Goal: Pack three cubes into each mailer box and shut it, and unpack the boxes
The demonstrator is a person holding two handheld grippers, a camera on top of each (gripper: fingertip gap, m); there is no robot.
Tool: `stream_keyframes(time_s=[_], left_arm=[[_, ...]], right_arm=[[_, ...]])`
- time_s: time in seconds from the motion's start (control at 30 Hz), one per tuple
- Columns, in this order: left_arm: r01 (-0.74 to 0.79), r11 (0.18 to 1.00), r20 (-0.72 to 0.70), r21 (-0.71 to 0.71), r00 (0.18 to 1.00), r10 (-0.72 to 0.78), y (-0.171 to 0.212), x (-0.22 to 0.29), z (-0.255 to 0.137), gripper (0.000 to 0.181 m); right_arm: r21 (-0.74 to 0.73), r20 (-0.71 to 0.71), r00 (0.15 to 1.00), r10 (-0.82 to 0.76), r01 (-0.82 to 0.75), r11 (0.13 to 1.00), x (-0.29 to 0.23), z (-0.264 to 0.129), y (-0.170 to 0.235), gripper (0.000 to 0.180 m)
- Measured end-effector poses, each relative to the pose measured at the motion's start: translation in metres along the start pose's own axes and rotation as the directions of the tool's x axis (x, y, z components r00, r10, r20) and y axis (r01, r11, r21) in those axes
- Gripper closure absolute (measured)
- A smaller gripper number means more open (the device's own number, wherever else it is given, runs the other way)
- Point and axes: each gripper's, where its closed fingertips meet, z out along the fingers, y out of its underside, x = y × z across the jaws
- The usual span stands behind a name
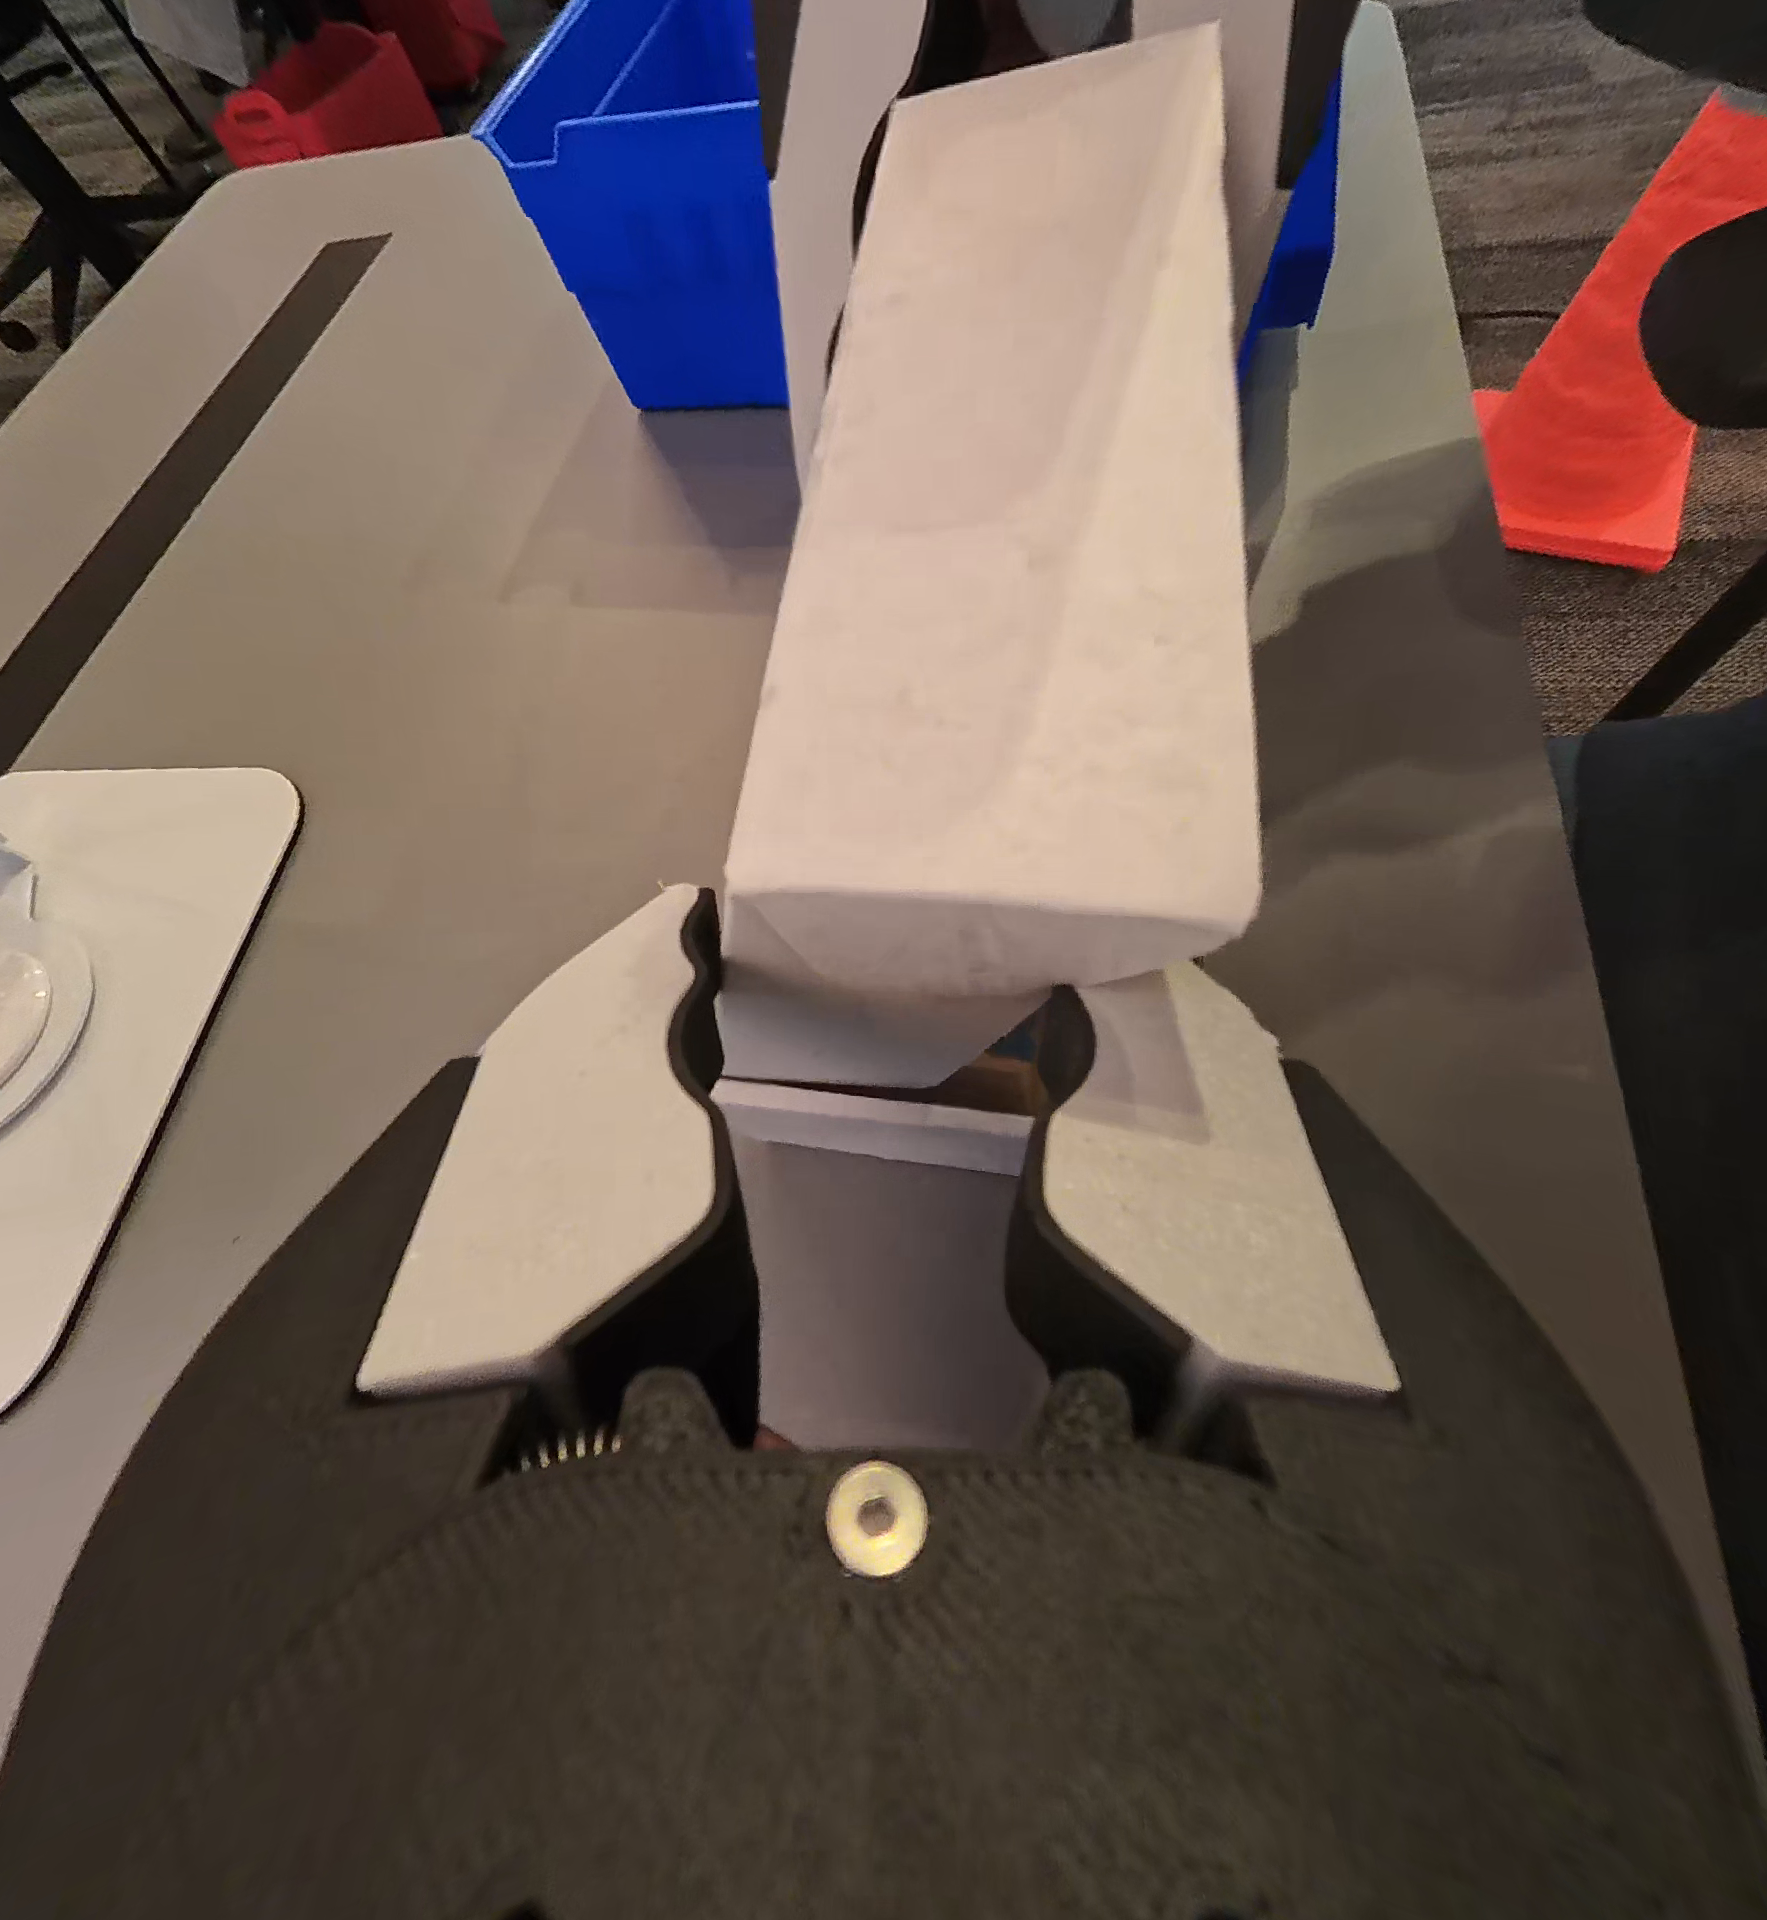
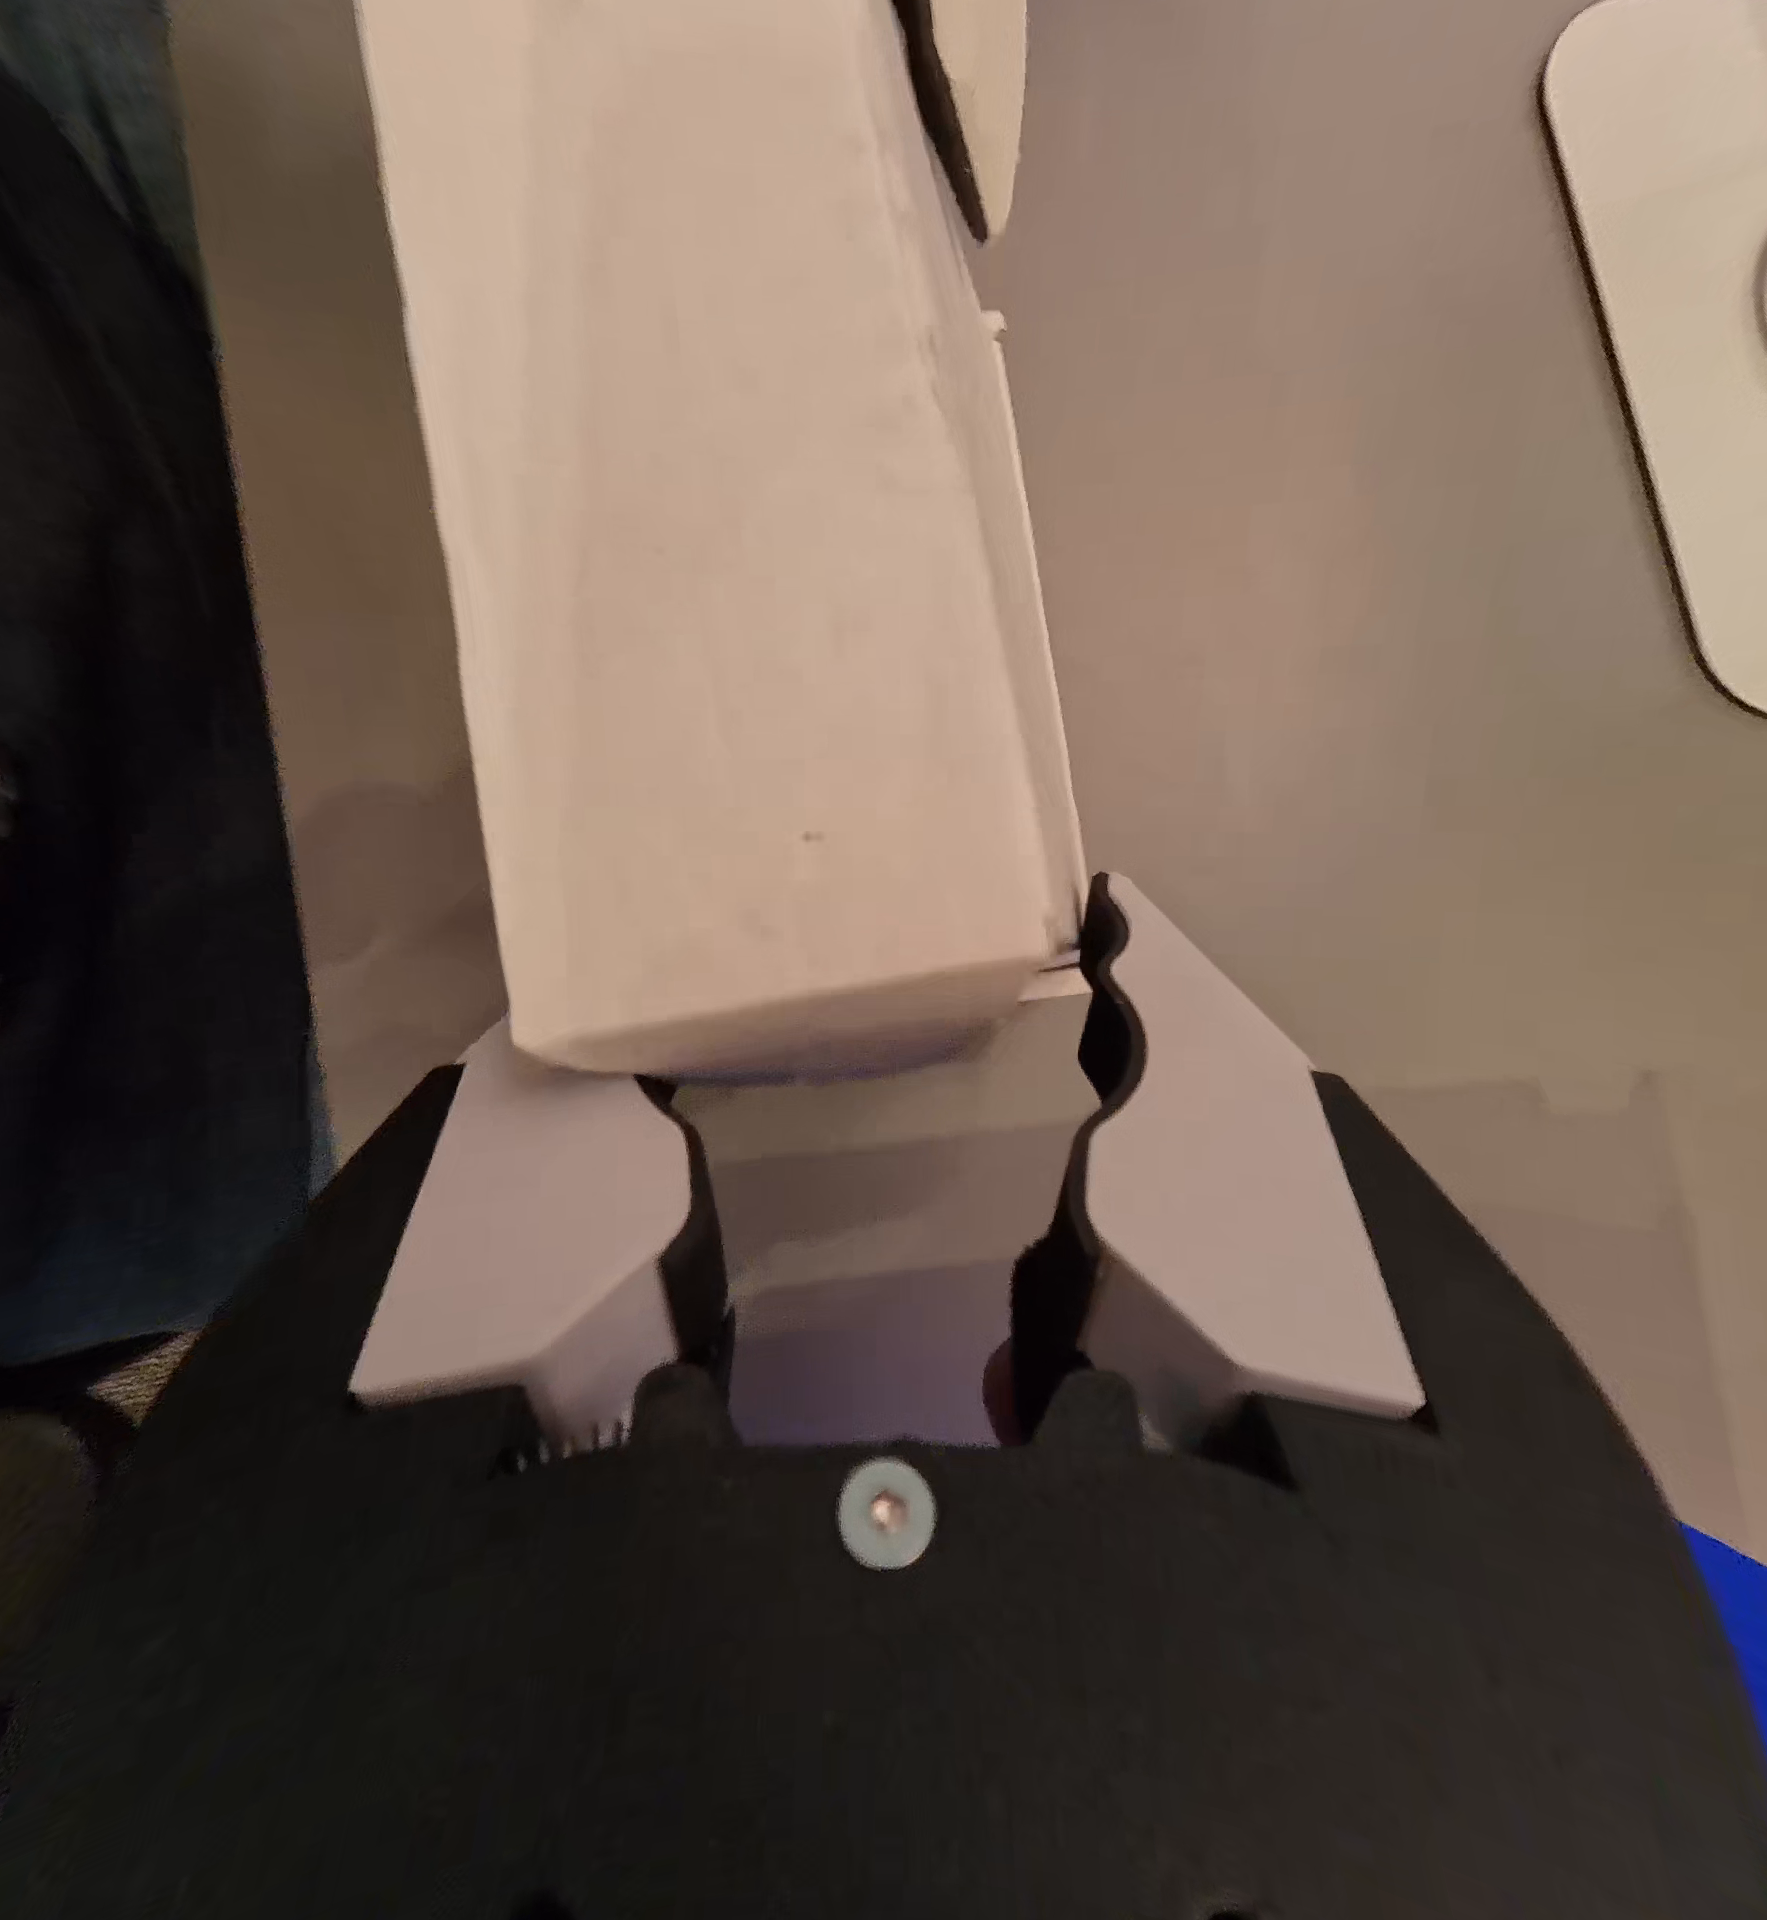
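A long white mailer box [image 1: 1014,582] lies on the grey table [image 1: 422,644] between my two grippers, one at each end. Its lid sits askew and a little raised. Something coloured shows through a slit at the near end [image 1: 1009,1060]. My left gripper [image 1: 879,966] straddles the near end. Its left pad [image 1: 697,945] is against the box side, and a dark gap shows at the right pad. In the right wrist view the box [image 2: 713,582] runs away from my right gripper [image 2: 879,997], which is open around the other end. Its right fingertip [image 2: 1102,935] is at the box corner; the left tip is hidden under the lid.
A blue bin [image 1: 650,208] stands behind the box. A white mat with a clear round object [image 1: 131,987] lies at the left, also in the right wrist view [image 2: 1710,364]. An orange cone [image 1: 1606,364] and a red bag [image 1: 328,94] are on the floor. A person's dark clothing [image 1: 1710,1039] is at the right.
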Motion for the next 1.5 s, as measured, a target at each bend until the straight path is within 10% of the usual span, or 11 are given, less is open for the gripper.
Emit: stream_keyframes(time_s=[0.63, 1.1, 1.5], left_arm=[[0.006, 1.000, -0.026, -0.030, 1.000, -0.007, -0.003, 0.001, 0.003, 0.122], [-0.128, 0.981, 0.128, -0.143, 0.981, 0.147, 0.009, 0.013, 0.008, 0.121], [-0.236, 0.940, 0.141, -0.246, 0.951, 0.276, 0.013, 0.021, 0.015, 0.119]], right_arm=[[-0.075, 0.088, 0.994, 0.061, -0.055, 0.996, -0.003, -0.004, 0.020, 0.155], [-0.165, 0.077, 0.993, 0.086, -0.073, 0.984, -0.018, -0.013, 0.034, 0.149], [-0.211, 0.000, 0.998, 0.065, -0.063, 0.975, -0.033, -0.055, 0.039, 0.096]])
